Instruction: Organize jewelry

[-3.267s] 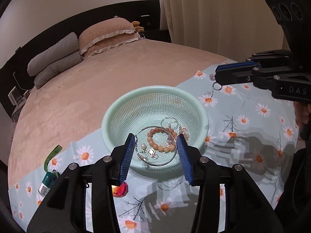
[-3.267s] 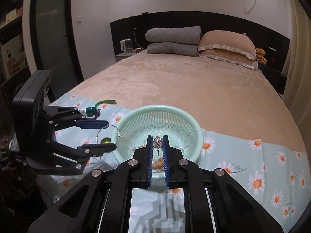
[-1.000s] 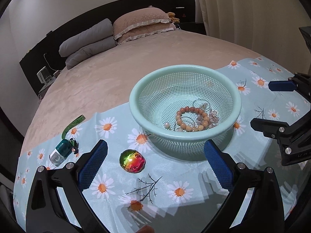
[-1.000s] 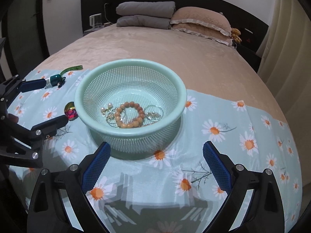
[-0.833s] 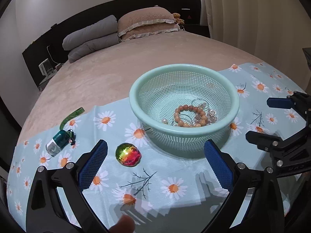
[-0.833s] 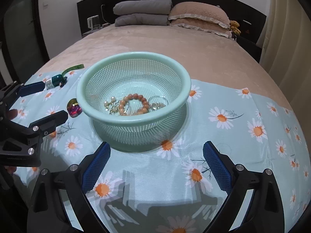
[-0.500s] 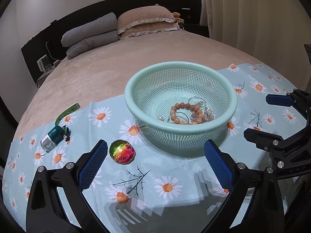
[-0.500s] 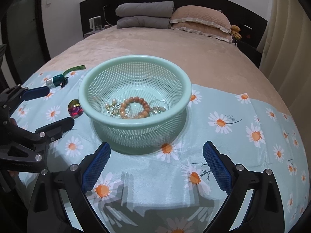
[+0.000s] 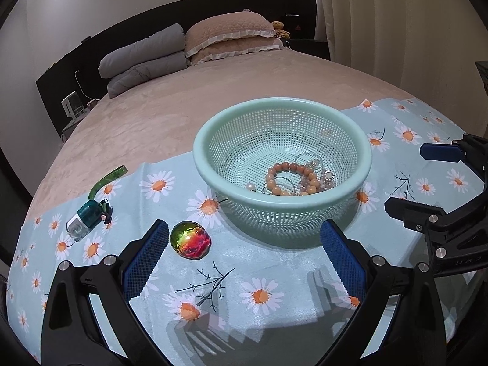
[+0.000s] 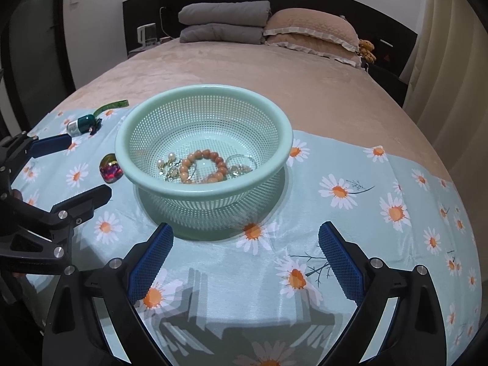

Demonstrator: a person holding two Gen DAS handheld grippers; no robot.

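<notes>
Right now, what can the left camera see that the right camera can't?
Only the left wrist view shows the right gripper, open at the right edge. Only the right wrist view shows the left gripper, open at the left edge, and the dark doorway behind it. Both show the green basket holding the bead bracelet, the shiny rainbow ball, the small teal bottle, the daisy cloth and the pillows.

My left wrist view looks forward and down from near the bed's foot, close to the basket point(image 9: 282, 140). My right wrist view faces likewise from further right. Both share the basket, daisy cloth point(image 9: 274, 274) and pillows point(image 10: 308, 27).
</notes>
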